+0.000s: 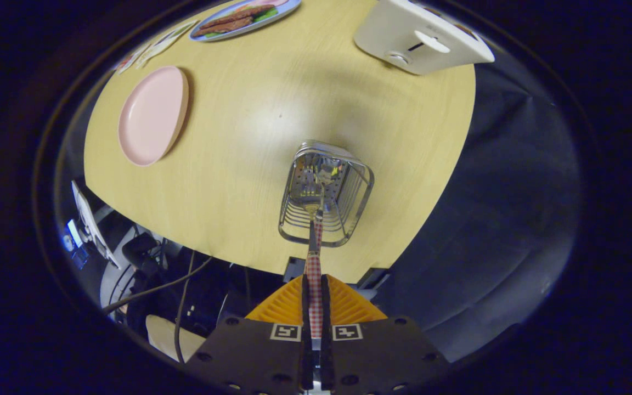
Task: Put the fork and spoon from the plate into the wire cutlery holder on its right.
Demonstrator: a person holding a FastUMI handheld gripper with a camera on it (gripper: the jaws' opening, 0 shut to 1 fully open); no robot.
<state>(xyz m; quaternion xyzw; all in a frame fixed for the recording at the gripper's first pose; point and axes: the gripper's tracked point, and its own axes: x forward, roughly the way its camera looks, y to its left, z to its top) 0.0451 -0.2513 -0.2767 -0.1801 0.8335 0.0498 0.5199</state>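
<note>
My gripper [314,285] is shut on the red-and-white checked handle of a utensil [314,258]. The utensil points ahead and down, and its metal head sits inside the wire cutlery holder [349,208]; whether it is the fork or the spoon I cannot tell. The holder stands on the wooden table [250,120] close to its near edge, just ahead of the fingers. A pink plate [151,115] lies far to the left of the holder with nothing on it.
A white toaster [420,38] stands at the far right of the table. At the far side lie a plate picturing food [244,16] and some cards [157,44]. Cables and gear [146,274] sit below the table's near edge, dark cloth to the right.
</note>
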